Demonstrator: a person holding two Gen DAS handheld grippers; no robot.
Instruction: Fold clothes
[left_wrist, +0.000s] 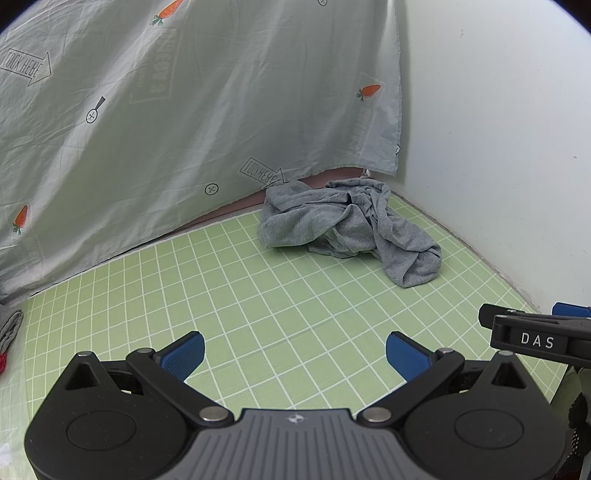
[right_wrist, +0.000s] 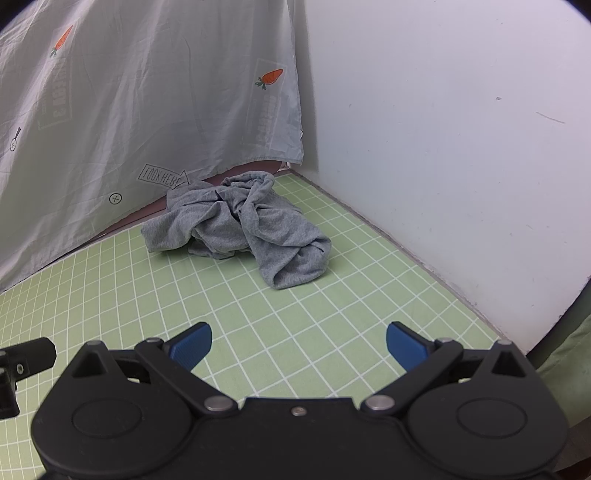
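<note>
A crumpled grey garment (left_wrist: 347, 225) lies in a heap on the green grid mat (left_wrist: 258, 314), near the far right corner by the curtain and wall. The right wrist view shows the same grey garment (right_wrist: 240, 229) on the mat (right_wrist: 295, 314). My left gripper (left_wrist: 293, 356) hovers open over bare mat, well short of the garment, blue pads wide apart and nothing between them. My right gripper (right_wrist: 299, 349) is open too, equally short of the heap. Part of the right gripper (left_wrist: 535, 332) shows at the left view's right edge.
A pale curtain (left_wrist: 184, 110) printed with carrots hangs along the back of the mat. A white wall (left_wrist: 498, 147) bounds the right side. Another grey cloth (left_wrist: 9, 328) and something red (left_wrist: 3, 362) peek in at the left edge.
</note>
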